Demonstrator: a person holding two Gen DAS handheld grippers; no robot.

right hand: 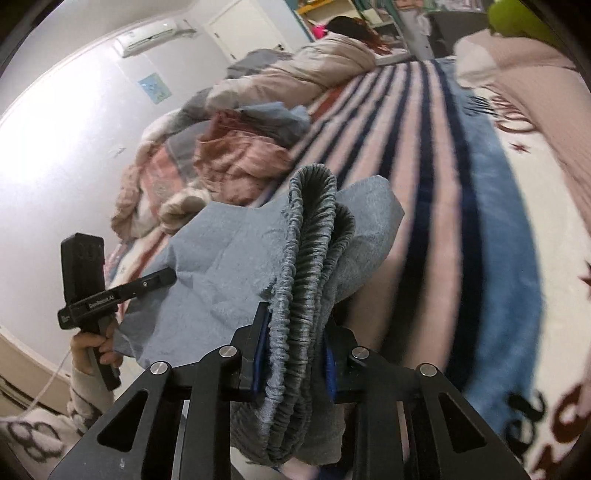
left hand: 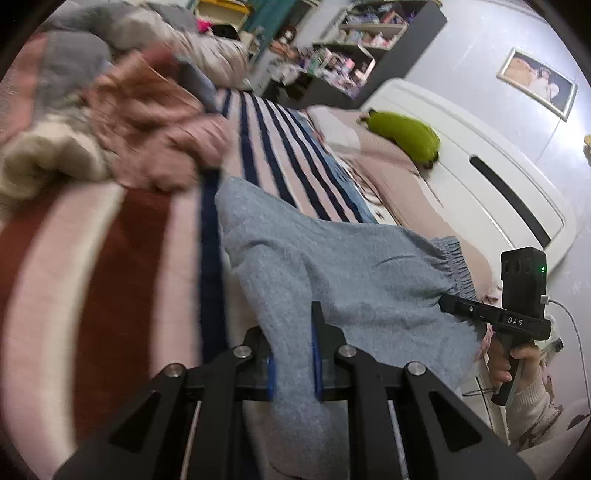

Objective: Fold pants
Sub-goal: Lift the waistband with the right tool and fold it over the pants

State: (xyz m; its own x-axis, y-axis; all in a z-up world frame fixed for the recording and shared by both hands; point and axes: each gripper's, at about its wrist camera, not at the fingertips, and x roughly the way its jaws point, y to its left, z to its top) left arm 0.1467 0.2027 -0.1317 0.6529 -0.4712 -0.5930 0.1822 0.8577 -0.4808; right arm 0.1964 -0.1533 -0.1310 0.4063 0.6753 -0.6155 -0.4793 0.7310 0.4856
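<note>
Left gripper (left hand: 293, 354), black two-finger tool with blue pads, is clamping a fold of the grey-blue fleece pants (left hand: 332, 266) between its fingers. Right gripper (right hand: 295, 350), same build, is pinching the bunched ribbed elastic waistband (right hand: 314, 229) of the pants. The pants are hanging slack between both grippers, just above the near edge of the striped pink, navy and rust blanket (left hand: 266, 147) that is covering the bed. In the left wrist view the right hand (left hand: 513, 365) is gripping its handle at the right edge, with a white cable trailing from it. In the right wrist view the left hand (right hand: 92, 350) is showing at the left. A heap of pinkish crumpled clothes (right hand: 236, 155) is lying far left on the blanket, with a beige quilt behind it. A green plush cushion (left hand: 406, 134) is sitting by the white headboard (left hand: 491, 184). Cluttered shelves (left hand: 354, 44) and a framed picture (left hand: 537, 83) are showing on the far wall; an air conditioner (right hand: 151, 33) is mounted high in the right wrist view.
</note>
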